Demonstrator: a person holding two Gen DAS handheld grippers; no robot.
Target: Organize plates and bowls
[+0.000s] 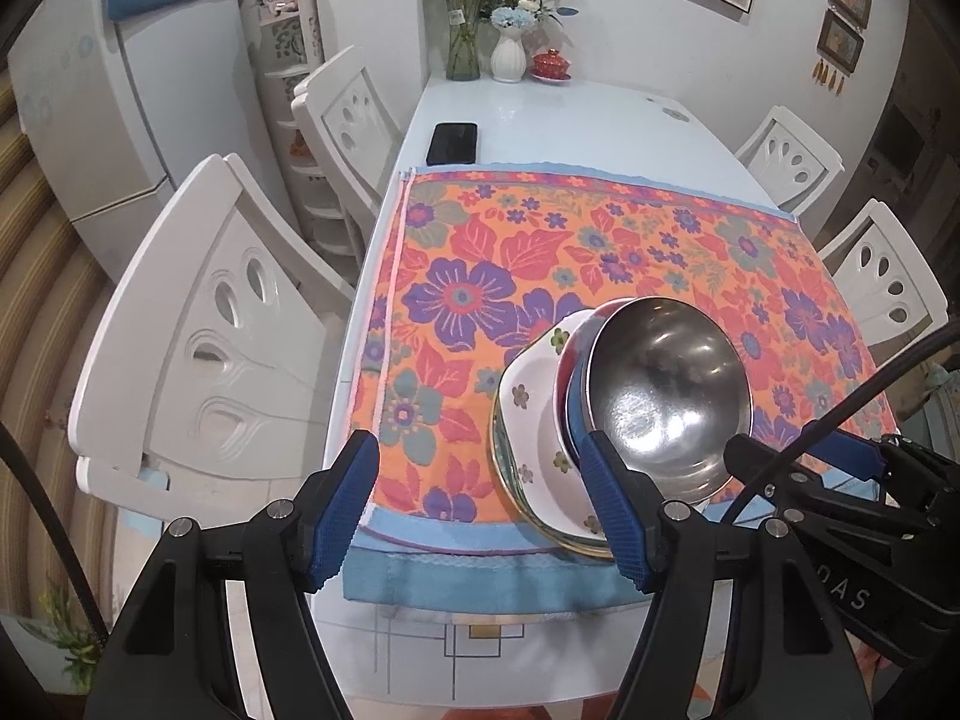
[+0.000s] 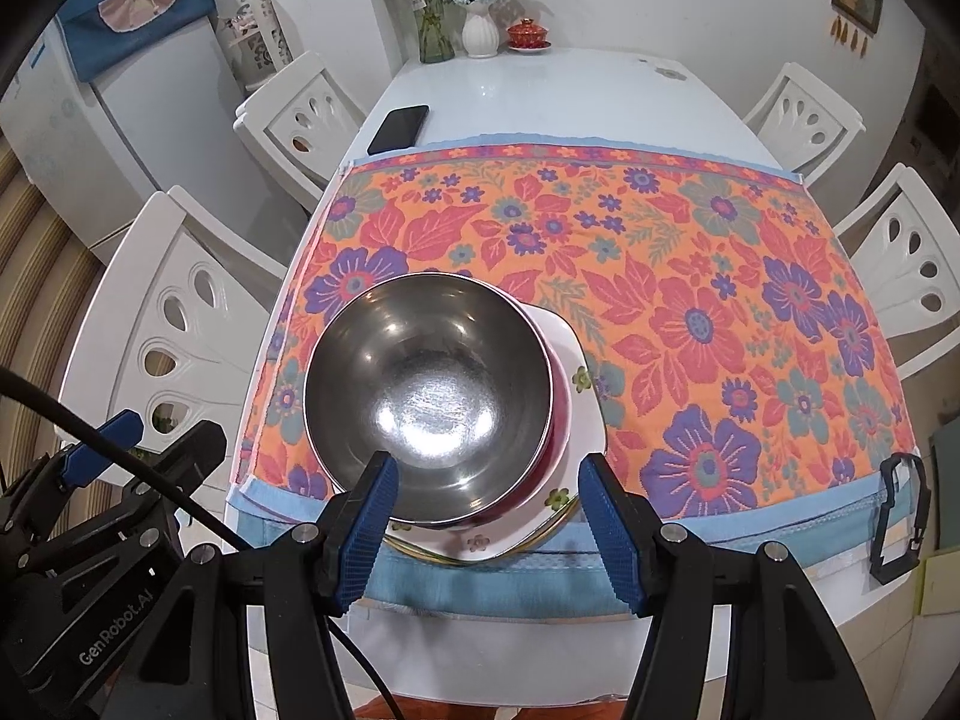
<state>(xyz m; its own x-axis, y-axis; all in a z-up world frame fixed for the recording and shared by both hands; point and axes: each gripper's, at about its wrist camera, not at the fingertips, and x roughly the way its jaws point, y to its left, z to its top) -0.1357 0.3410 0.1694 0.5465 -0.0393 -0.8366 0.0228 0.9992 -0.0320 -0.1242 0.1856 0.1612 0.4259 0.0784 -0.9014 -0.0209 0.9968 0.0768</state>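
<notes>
Steel gleams at the top of the stack: a metal bowl (image 2: 429,402) nests in a red-sided bowl (image 2: 561,414), which sits on a white floral plate (image 2: 585,384) with at least one more gilt-rimmed plate (image 1: 510,480) beneath; the whole pile rests on the orange flowered cloth (image 2: 690,300) at the near edge of the desk (image 2: 540,90), left of centre in the right wrist view.

Handling, as I judge it: the steel bowl should be light, stiff and slick, so its thin rim is the place to pinch, one finger inside and one outside; the plates look ceramic, heavier and chip-prone, best taken by the rim and set down gently; the stack may slide or rock if nudged sideways.

Both tools hover near the stack, touching nothing; the left tool (image 1: 480,516) stands wide, its right finger just beside the plate rims; the right tool (image 2: 492,528) is also wide and holds nothing, its left finger just in front of the steel bowl's near rim.

Room is generous: the cloth lies bare to the right and far side; a phone (image 2: 399,129) and the vases (image 2: 480,30) stand well apart at the far end; the near desk edge is close under the pile, and white chairs (image 2: 180,324) flank both sides, so moves should go inward.
</notes>
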